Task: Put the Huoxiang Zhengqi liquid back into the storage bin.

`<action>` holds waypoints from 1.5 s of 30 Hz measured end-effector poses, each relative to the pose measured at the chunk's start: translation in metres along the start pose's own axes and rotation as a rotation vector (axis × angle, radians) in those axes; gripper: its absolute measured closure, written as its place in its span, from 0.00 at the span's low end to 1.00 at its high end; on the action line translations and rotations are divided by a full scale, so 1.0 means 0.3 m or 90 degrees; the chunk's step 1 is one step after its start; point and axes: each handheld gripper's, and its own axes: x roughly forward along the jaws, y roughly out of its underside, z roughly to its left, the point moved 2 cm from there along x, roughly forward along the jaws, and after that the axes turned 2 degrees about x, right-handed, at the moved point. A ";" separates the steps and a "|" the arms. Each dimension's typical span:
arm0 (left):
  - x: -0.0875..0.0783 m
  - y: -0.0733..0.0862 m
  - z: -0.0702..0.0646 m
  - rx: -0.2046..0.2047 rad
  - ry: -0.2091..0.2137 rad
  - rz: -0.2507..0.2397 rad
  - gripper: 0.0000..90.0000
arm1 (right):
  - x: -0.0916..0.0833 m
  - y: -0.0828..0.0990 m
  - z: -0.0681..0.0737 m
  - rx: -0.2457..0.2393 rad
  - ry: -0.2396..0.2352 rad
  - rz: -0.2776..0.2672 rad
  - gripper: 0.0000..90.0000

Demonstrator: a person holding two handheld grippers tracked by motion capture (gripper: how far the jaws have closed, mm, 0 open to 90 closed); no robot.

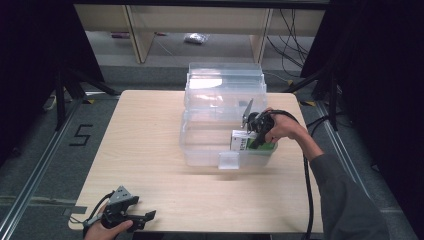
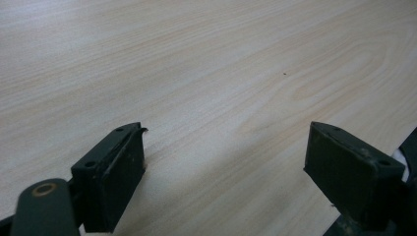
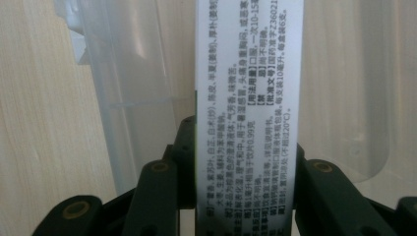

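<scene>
A white and green printed carton hangs inside the clear plastic bin near its front right corner. My right gripper is shut on it and reaches down over the bin's right side. In the right gripper view the carton stands between the two black jaws, its white printed face toward the camera, with the bin's clear wall behind it. My left gripper rests at the table's front left corner. Its jaws stand wide apart over bare wood in the left gripper view, with nothing between them.
The bin's clear lid is folded back behind it at the far edge of the light wooden table. A small clear latch tab juts from the bin's front wall. Dark floor and black frame legs surround the table.
</scene>
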 end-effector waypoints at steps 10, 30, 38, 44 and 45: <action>-0.001 0.000 -0.002 -0.007 0.003 0.001 0.16 | 0.027 -0.005 -0.001 -0.030 0.000 0.007 0.71; -0.001 -0.001 0.001 -0.002 0.002 0.009 0.16 | -0.050 0.044 0.014 0.033 0.002 -0.071 0.60; 0.001 0.000 -0.001 0.000 -0.002 0.001 0.16 | -0.118 0.047 0.040 0.106 0.015 -0.149 0.48; 0.001 0.000 -0.001 -0.002 0.000 0.000 0.16 | -0.144 0.045 0.036 0.138 0.041 -0.191 0.42; 0.000 0.000 0.000 0.001 -0.001 0.002 0.16 | -0.144 0.046 0.041 0.158 0.039 -0.192 0.41</action>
